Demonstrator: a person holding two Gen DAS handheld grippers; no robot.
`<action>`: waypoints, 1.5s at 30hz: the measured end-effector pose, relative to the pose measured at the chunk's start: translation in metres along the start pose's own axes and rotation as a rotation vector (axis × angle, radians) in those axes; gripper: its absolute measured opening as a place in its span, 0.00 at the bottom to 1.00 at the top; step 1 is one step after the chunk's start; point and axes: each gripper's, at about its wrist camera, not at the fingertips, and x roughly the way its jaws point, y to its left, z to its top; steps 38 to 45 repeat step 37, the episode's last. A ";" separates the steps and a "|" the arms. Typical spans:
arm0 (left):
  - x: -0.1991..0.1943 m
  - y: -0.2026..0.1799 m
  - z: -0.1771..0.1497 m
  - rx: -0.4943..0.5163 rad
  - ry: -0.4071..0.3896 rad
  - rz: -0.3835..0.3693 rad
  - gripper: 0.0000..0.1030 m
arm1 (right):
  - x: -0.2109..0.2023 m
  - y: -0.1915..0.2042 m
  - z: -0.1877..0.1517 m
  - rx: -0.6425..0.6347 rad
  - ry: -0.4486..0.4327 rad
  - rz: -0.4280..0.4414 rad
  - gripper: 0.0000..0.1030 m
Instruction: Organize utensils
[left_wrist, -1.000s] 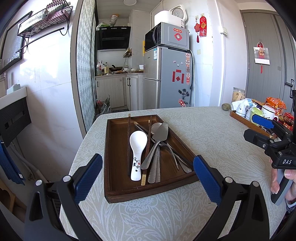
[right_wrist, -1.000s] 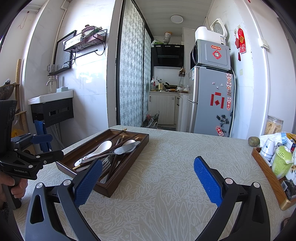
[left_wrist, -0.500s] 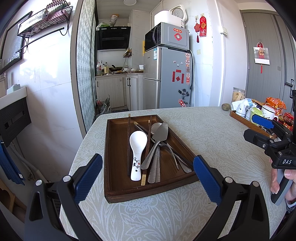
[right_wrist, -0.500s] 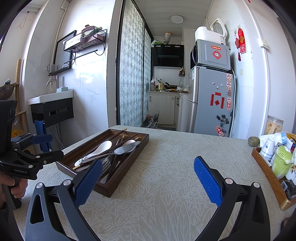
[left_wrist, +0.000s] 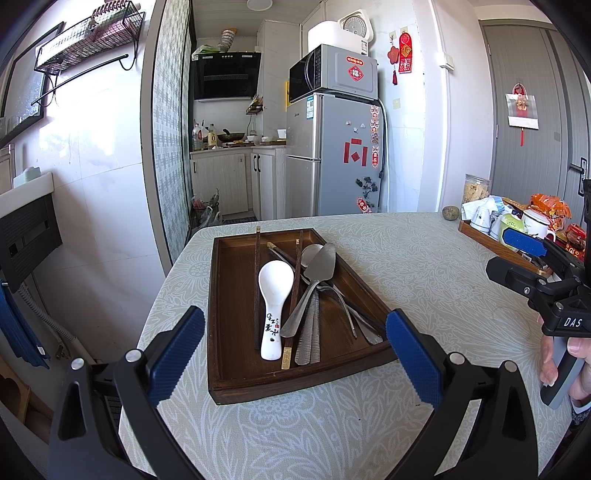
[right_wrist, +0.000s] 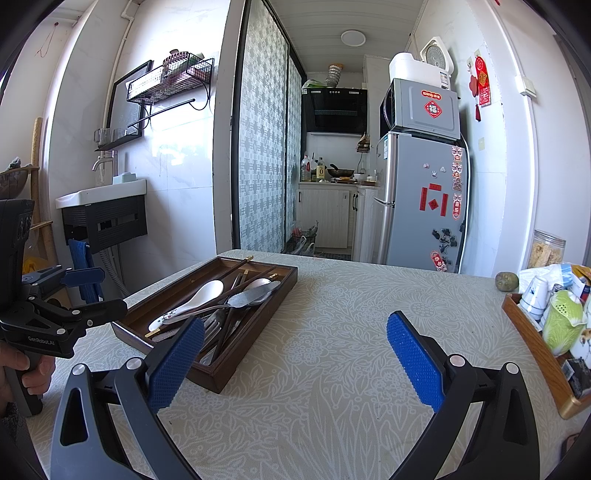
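Nothing has shifted in the last second: your left gripper (left_wrist: 293, 350) and right gripper (right_wrist: 295, 360) hover with fingers spread wide, holding nothing. The white ceramic spoon (left_wrist: 274, 295), chopsticks (left_wrist: 257, 280) and metal spoons (left_wrist: 317, 273) lie jumbled in the wooden tray (left_wrist: 221, 295) on the surface (left_wrist: 424, 266), sorted or not.

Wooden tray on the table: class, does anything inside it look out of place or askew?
Yes. In the wooden tray the utensils lie jumbled: a metal server rests crossed over a chopstick, beside the white ceramic spoon.
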 end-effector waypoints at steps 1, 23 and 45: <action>0.000 0.000 0.000 0.000 0.000 0.000 0.97 | 0.000 0.000 0.000 0.000 0.000 0.000 0.97; 0.000 0.000 0.000 -0.002 0.000 -0.001 0.97 | 0.000 0.000 0.000 0.000 0.000 0.000 0.97; 0.001 -0.002 0.001 0.005 0.007 -0.013 0.97 | 0.000 0.000 0.000 0.000 0.000 0.000 0.97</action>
